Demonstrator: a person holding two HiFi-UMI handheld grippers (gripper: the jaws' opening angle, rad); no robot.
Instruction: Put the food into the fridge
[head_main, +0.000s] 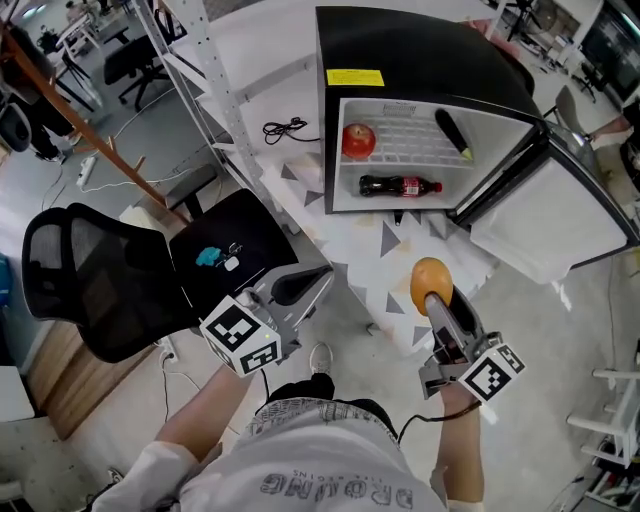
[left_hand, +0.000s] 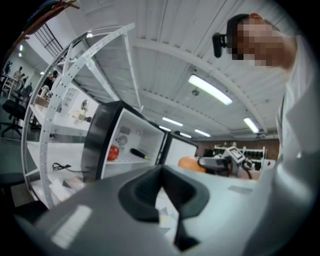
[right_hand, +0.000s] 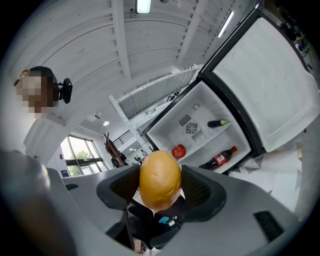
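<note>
A small black fridge (head_main: 420, 50) stands with its door (head_main: 545, 220) swung open to the right. Its upper shelf holds a red apple (head_main: 358, 140) and a dark long vegetable (head_main: 452, 132); a cola bottle (head_main: 400, 186) lies on the bottom. My right gripper (head_main: 434, 300) is shut on a round orange-brown bun (head_main: 429, 280), held in front of the fridge and below its opening. The right gripper view shows the bun (right_hand: 160, 179) between the pads, with the fridge (right_hand: 200, 125) beyond. My left gripper (head_main: 305, 283) hangs lower left, its jaws together and empty (left_hand: 161, 176).
A black office chair (head_main: 90, 280) and a black seat with a teal item (head_main: 230, 250) stand at the left. A white metal rack (head_main: 215, 90) with a coiled cable (head_main: 285, 128) runs beside the fridge. The floor mat (head_main: 390, 240) carries grey triangles.
</note>
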